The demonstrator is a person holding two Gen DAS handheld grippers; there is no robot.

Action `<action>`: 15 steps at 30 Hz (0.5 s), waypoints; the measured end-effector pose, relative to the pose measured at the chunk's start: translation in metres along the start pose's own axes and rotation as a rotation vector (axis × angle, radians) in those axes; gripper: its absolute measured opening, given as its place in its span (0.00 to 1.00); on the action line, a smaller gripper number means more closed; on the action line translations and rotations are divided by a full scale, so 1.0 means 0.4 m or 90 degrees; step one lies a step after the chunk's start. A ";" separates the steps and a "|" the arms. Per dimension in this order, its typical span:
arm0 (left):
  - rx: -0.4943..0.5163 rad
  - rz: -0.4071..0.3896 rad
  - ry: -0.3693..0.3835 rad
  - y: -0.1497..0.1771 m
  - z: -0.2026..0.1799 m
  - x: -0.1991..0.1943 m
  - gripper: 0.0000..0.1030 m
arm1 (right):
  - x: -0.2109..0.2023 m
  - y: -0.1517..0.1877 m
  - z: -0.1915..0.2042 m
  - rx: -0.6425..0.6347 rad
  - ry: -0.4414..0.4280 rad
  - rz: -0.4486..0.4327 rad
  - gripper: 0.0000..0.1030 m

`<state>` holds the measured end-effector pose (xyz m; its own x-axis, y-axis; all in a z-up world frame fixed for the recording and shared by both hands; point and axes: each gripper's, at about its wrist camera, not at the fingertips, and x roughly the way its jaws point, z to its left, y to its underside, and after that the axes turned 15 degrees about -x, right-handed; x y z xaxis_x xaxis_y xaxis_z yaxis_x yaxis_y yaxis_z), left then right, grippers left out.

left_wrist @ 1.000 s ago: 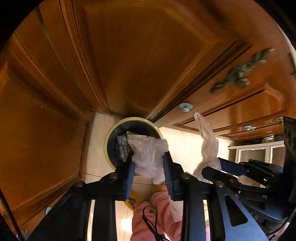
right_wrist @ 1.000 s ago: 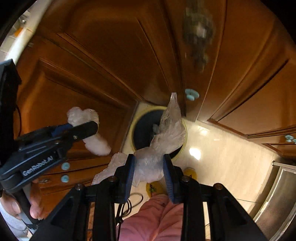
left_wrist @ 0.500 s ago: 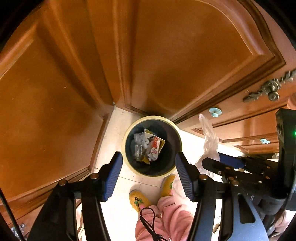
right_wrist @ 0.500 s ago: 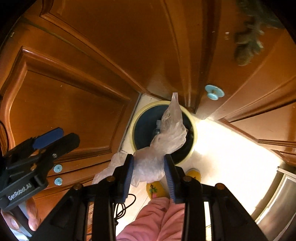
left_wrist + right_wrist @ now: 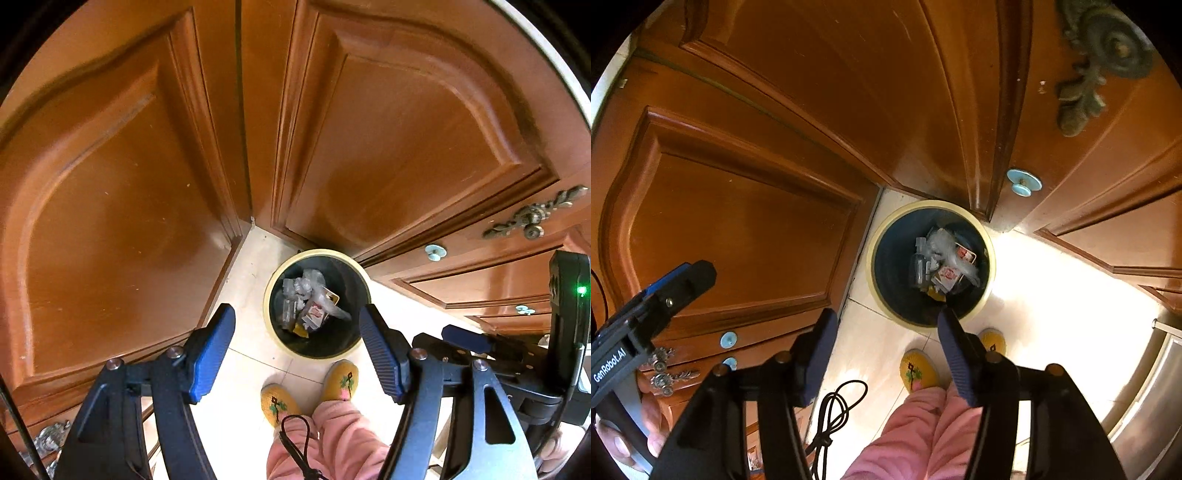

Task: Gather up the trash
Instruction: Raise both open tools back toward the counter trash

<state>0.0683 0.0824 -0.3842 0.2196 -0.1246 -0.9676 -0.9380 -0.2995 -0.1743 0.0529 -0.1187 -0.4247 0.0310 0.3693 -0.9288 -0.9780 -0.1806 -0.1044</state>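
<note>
A round dark bin with a pale yellow rim (image 5: 271,325) (image 5: 872,273) stands on the tiled floor in the corner of the wooden cabinets. Crumpled clear plastic and printed wrappers (image 5: 308,302) (image 5: 942,262) lie inside it. My left gripper (image 5: 297,332) hangs high over the bin, its jaws opening, with nothing between its blue pads. My right gripper (image 5: 886,334) also hangs above the bin's near side, jaws opening and empty. In the right wrist view the left gripper (image 5: 676,284) shows at the left edge; in the left wrist view the right gripper (image 5: 465,338) is seen at the right.
Brown cabinet doors (image 5: 388,140) with ornate metal handles (image 5: 533,218) and pale blue knobs (image 5: 1023,182) ring the bin. The person's yellow slippers (image 5: 341,376) and pink trouser legs (image 5: 923,432) stand just in front of it. A black cable (image 5: 834,410) dangles. A steel appliance (image 5: 1145,398) is at right.
Both grippers let go of their crumpled plastic, the left first and the right just now; the pieces now lie in the bin. Both sets of jaws widened. The left gripper rose and shifted.
</note>
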 end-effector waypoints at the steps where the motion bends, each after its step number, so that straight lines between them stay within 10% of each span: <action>1: 0.002 -0.002 0.001 0.000 -0.004 -0.009 0.66 | -0.010 0.004 0.002 0.001 -0.001 0.000 0.55; 15: 0.091 -0.059 0.059 -0.010 -0.111 -0.346 0.67 | -0.323 0.034 0.106 0.014 -0.005 -0.065 0.55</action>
<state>0.0535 0.0587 -0.2414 0.3241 -0.1910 -0.9265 -0.9397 -0.1776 -0.2921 0.0267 -0.1301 -0.2909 0.1298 0.3920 -0.9108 -0.9740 -0.1214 -0.1911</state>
